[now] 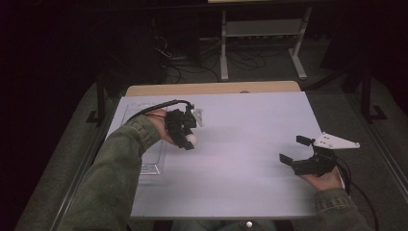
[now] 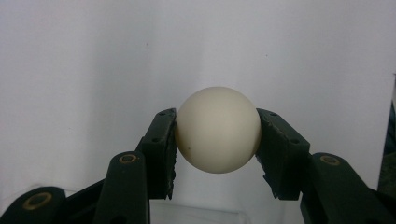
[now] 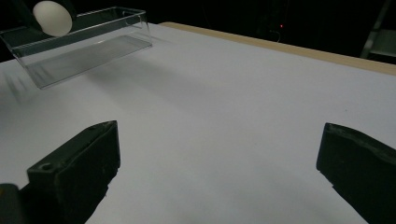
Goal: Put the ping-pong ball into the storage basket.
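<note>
Over the left side of the white bench [image 1: 240,159], the left claw [image 1: 189,139] grips a cream ball [image 2: 218,129] between its two pads, just beside a clear plastic tray [image 3: 88,49] at the bench's left edge. Near the right edge, the right claw [image 1: 292,150] stands wide open with nothing between its jaws.

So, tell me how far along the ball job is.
Done: the left tongs are shut on the ball, clear of the table. In hand: carrying it beside the clear tray. Left: setting it down; where is not shown. The right tongs wait open, empty.
</note>
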